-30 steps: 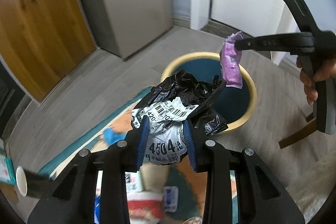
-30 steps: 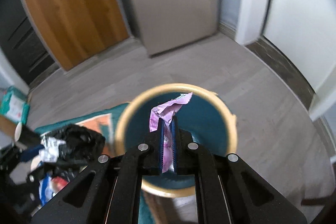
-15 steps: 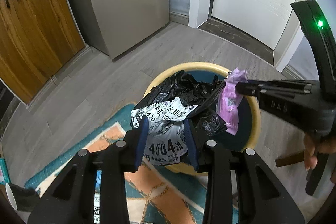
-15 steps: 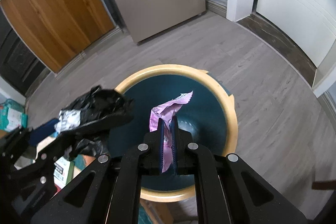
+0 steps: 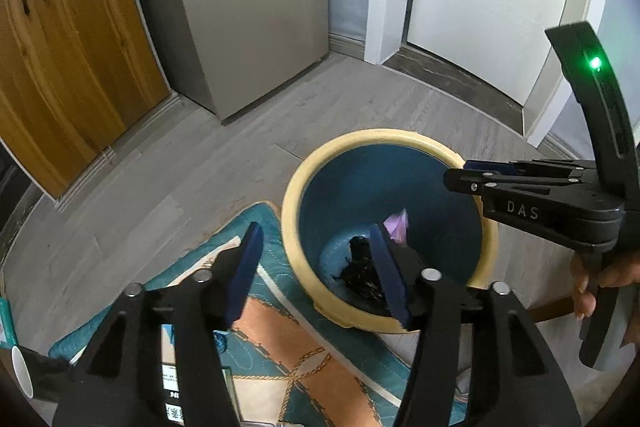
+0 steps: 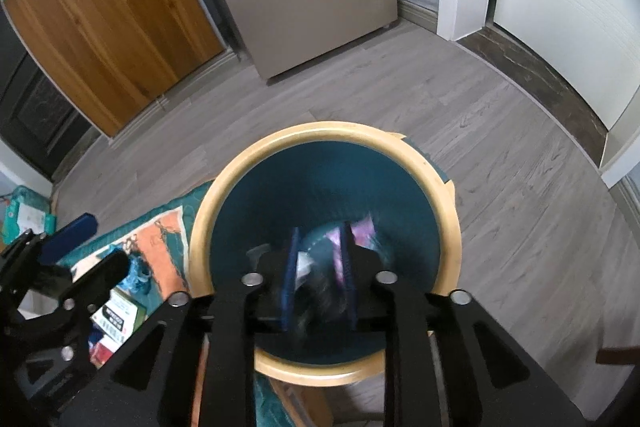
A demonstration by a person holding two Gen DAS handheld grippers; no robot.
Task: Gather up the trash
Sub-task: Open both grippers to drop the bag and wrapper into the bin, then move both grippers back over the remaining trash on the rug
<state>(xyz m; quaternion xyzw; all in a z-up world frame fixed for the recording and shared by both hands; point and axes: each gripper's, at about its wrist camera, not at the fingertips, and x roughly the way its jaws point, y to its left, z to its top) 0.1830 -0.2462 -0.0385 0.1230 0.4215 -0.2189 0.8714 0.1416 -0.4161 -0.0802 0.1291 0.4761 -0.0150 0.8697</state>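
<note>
While both grippers hang over the bin, this is how things lie:

Bin: a round bin (image 5: 294,195) with a pale yellow rim and dark blue inside stands on the grey wood floor (image 5: 192,179), its near edge beside a patterned rug (image 5: 280,347); its mouth is wide and faces straight up, which is why both tools point steeply down into it.

Left gripper: the left gripper (image 5: 316,271) has its jaws opening, already well apart, with nothing between the blue pads (image 5: 246,267); it sits over the near rim, so whatever leaves it lands inside, not on the rug.

Right gripper: the right gripper (image 6: 318,281) is centred over the bin mouth, its jaws opening but narrower than the left; the pads do not seem to press on anything (the view between them is smeared by motion blur).

Black bag: a crumpled black bag (image 5: 360,267) lies at the bottom of the bin, partly hidden behind the left gripper's right finger.

Purple wrapper: a purple wrapper (image 5: 396,227) is in the bin above and just beside the black bag, free of either gripper.

Hand: a hand (image 5: 596,287) grips the right tool's handle at the right edge of the left view.

Task stage: by my reading, both pieces are dropped; other litter (image 6: 116,319) on the rug awaits.
</note>
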